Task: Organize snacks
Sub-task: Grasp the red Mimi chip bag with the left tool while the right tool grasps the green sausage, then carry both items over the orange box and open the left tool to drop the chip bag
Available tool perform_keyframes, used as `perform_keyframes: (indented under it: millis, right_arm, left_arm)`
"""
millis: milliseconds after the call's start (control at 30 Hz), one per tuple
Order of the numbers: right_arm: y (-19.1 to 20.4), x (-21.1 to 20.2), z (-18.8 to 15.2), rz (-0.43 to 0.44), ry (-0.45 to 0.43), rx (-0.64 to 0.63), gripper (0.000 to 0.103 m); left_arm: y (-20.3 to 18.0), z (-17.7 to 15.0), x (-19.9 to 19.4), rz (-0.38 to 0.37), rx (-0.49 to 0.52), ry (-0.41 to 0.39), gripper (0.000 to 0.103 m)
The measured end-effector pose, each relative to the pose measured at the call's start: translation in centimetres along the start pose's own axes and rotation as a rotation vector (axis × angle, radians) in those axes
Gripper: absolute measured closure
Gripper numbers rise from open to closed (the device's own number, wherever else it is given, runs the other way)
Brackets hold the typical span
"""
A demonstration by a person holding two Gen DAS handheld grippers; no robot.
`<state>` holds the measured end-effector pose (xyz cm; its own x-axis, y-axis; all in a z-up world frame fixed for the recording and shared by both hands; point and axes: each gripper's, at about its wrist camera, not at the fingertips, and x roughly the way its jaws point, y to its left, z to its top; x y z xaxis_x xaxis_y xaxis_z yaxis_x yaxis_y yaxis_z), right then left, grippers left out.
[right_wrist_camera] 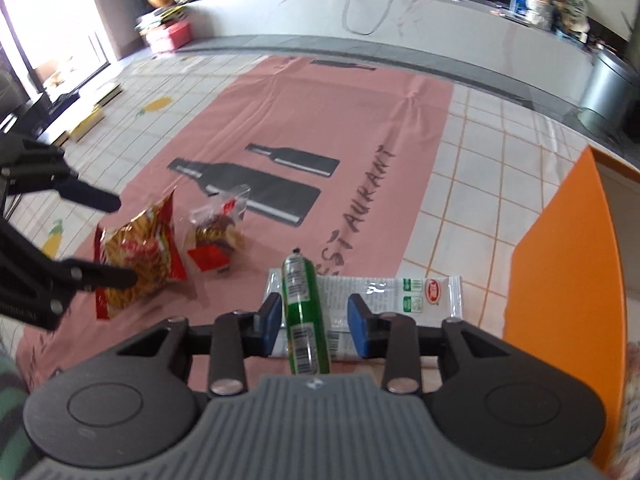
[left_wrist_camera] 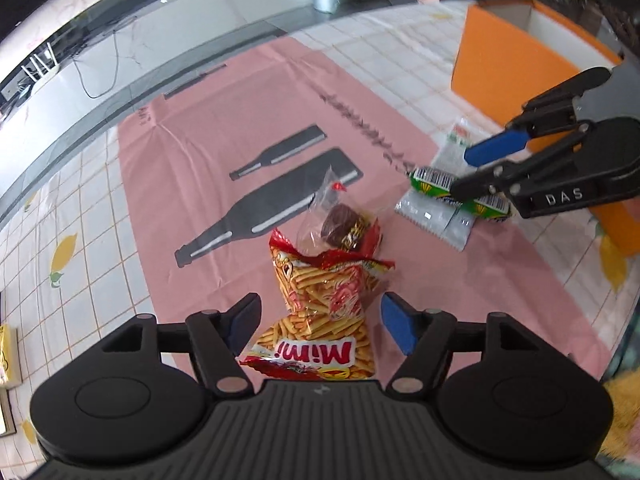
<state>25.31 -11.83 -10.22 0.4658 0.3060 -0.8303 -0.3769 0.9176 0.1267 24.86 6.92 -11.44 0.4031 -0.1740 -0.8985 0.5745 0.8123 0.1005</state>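
Observation:
A red Mimi stick-snack bag [left_wrist_camera: 324, 308] lies on the pink cloth between the open fingers of my left gripper [left_wrist_camera: 320, 320]; it also shows in the right wrist view [right_wrist_camera: 140, 260]. Behind it lies a clear bag with a chocolate cake [left_wrist_camera: 344, 224], also in the right wrist view [right_wrist_camera: 216, 232]. My right gripper [right_wrist_camera: 314, 320] is open around a green tube snack [right_wrist_camera: 306, 320], which lies on a white flat packet [right_wrist_camera: 400, 292]. In the left wrist view the right gripper [left_wrist_camera: 472, 172] straddles the green tube [left_wrist_camera: 436, 180] and the white packet [left_wrist_camera: 440, 216].
An orange box [left_wrist_camera: 508, 68] with an open top stands at the table's right, also in the right wrist view [right_wrist_camera: 568, 264]. The pink cloth [left_wrist_camera: 224, 128] with black bottle prints covers the tiled tablecloth. A counter and a metal bin [right_wrist_camera: 608, 88] lie beyond the table edge.

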Motion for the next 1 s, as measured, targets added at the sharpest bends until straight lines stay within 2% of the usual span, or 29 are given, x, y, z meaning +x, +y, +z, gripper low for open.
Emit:
perform_keyframes:
  millis: [167, 367, 500, 567, 667, 800, 900, 1000]
  right_arm:
    - [0.6, 0.8, -1.2, -0.005, -0.024, 0.078, 0.069]
    - [1.6, 1.0, -1.8, -0.010, -0.022, 0.019, 0.070]
    - [2.0, 1.1, -2.0, -0.007, -0.022, 0.002, 0.076]
    - [2.4, 1.2, -2.1, -0.013, -0.023, -0.007, 0.081]
    - [3.2, 1.2, -2.5, -0.034, -0.025, -0.035, 0.081]
    - [4.3, 1.0, -3.2, -0.065, -0.037, -0.054, 0.083]
    - [4.6, 0.0, -3.8, -0.061, -0.049, 0.005, 0.083]
    - [5.2, -2.0, -4.8, -0.041, -0.075, 0.051, 0.083]
  left_arm:
    - [0.5, -0.4, 1.1, -0.012, -0.049, 0.030, 0.028]
    - [1.1, -1.0, 1.8, -0.026, -0.114, 0.066, 0.032]
    - [2.0, -1.5, 1.9, -0.052, -0.216, 0.069, 0.043]
    - [2.3, -1.7, 1.8, -0.052, -0.271, 0.067, 0.045]
    - [2.7, -2.1, 1.6, -0.041, -0.379, 0.072, 0.048]
    - [2.4, -2.3, 0.7, -0.012, -0.469, 0.054, 0.060]
    - [1.7, -2.4, -1.1, -0.033, -0.517, 0.019, 0.061]
    - [0.2, -2.4, -3.5, -0.039, -0.515, -0.026, 0.062]
